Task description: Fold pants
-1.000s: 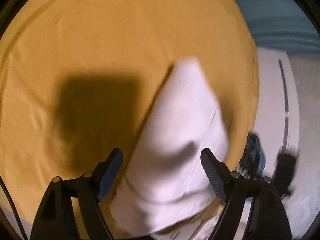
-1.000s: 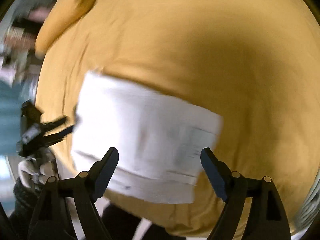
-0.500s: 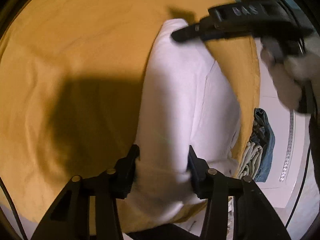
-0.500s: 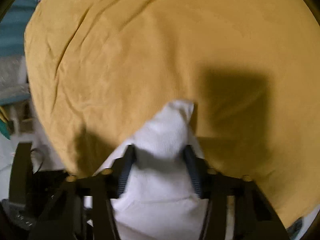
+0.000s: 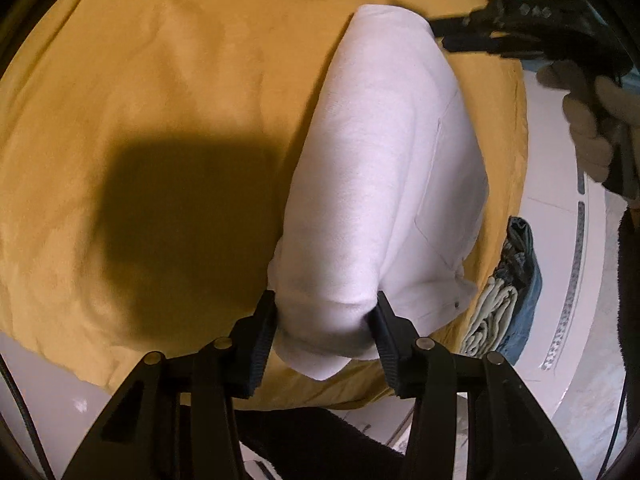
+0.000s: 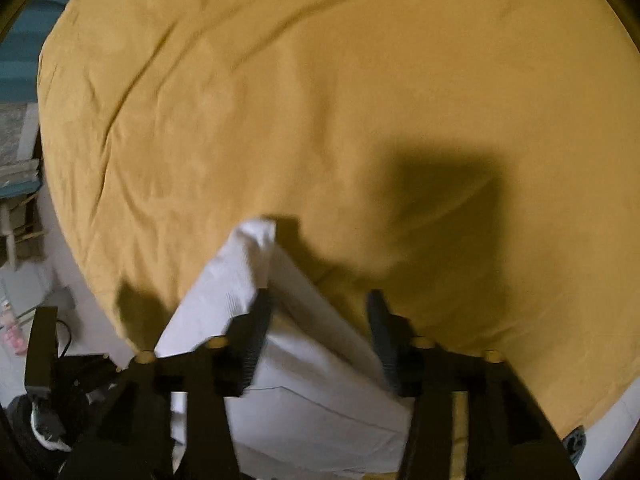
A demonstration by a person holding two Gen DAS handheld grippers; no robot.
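Your white pants (image 5: 380, 184) are folded into a long, thick bundle that lies on the mustard-yellow sheet (image 5: 160, 120), near its right edge in the left wrist view. The cloth looks soft and ribbed, with a sewn pocket outline on its right face and a rounded folded end nearest you.

Your left hand-held gripper (image 5: 324, 320) is clenched on that near end; both fingers (image 5: 260, 328) press into the fabric from either side. At the far end of the bundle, in the upper right of this view, your right hand-held gripper (image 5: 464, 36) reaches in, held by your light-gloved hand (image 5: 588, 128). To the left of the bundle a broad dark shadow (image 5: 188, 220) falls on the sheet.

Off the sheet's right edge, a pile of blue and pale green clothes (image 5: 508, 292) sits lower down on a white surface (image 5: 560, 240).

In the right wrist view, the pants (image 6: 304, 380) rise in a peak between and around the fingers (image 6: 256, 328). The left finger touches the fabric, while the right finger stands apart from it, with sheet (image 6: 320, 80) showing in the gap, so the right hand-held gripper (image 6: 320, 320) looks released. The picture is blurred here. The wrinkled sheet fills the rest of the view, crossed by a shadow (image 6: 440, 200). At the far left, past the sheet's edge, is dim clutter that is hard to make out.
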